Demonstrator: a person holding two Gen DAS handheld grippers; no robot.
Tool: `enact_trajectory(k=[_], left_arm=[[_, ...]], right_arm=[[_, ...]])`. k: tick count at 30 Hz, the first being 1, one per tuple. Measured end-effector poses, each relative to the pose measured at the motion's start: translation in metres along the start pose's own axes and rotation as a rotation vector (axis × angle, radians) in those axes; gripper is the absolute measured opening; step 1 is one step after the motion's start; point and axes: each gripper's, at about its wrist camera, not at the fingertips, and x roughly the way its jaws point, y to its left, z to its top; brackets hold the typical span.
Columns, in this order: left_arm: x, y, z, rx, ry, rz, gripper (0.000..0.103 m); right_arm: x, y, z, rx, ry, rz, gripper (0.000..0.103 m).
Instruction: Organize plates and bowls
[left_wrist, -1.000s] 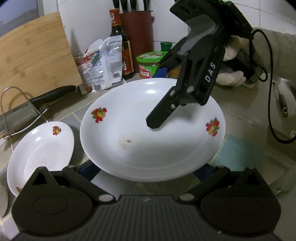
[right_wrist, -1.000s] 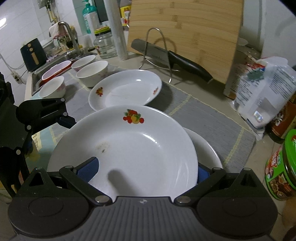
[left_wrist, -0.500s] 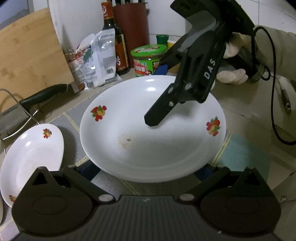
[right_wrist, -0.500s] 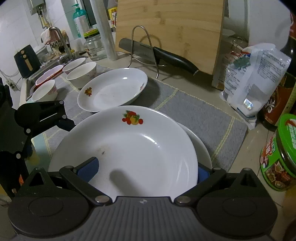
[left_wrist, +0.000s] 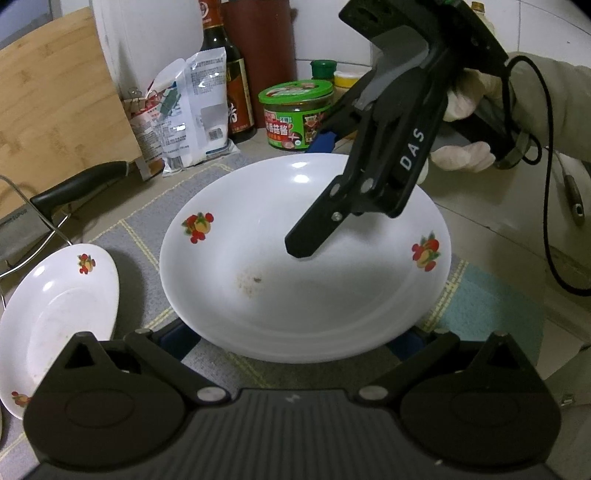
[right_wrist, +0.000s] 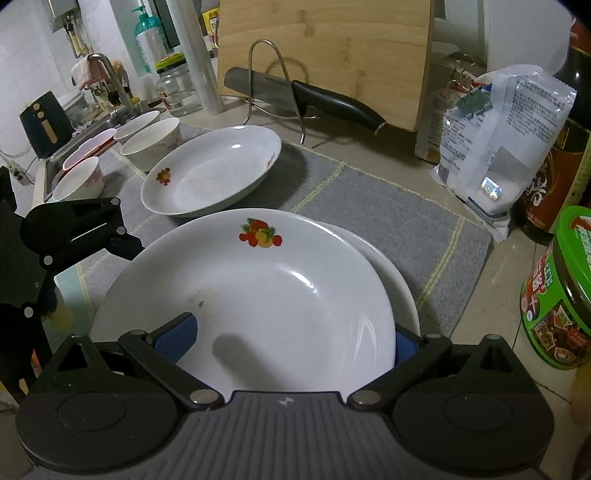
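A white plate with fruit prints (left_wrist: 295, 266) (right_wrist: 258, 295) lies on a second white plate (right_wrist: 402, 291) on the grey mat (right_wrist: 388, 221). My right gripper (right_wrist: 288, 341) is open and straddles this top plate's rim. In the left wrist view, one finger of the right gripper (left_wrist: 312, 199) hangs over the plate's inside while its blue pad sits beyond the far rim. My left gripper (left_wrist: 290, 339) is open at the opposite rim, with its pads mostly hidden under the plate. A third fruit-print plate (left_wrist: 55, 317) (right_wrist: 210, 170) rests apart on the mat. Three bowls (right_wrist: 151, 142) stand near the sink.
A knife (right_wrist: 332, 99) on a wire rack and a bamboo cutting board (right_wrist: 325, 55) stand behind the mat. A green-lidded jar (left_wrist: 295, 114), a clipped bag (right_wrist: 498, 147) and a sauce bottle (left_wrist: 229, 85) crowd one end. A gloved hand (left_wrist: 461, 99) holds the right gripper.
Both cameras have drifted slightly, and the third plate slid a little leftward in the left wrist view. The top plate stays framed between both pairs of fingers. Neither gripper has closed.
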Motion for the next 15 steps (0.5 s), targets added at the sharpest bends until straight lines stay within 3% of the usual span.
enact_trajectory(k=[15], left_arm=[[0.0051, 0.0067, 0.0017, -0.034, 0.031, -0.025, 0.103]], right_arm=[[0.0027, -0.0038, -0.0022, 0.017, 0.015, -0.006, 0.103]])
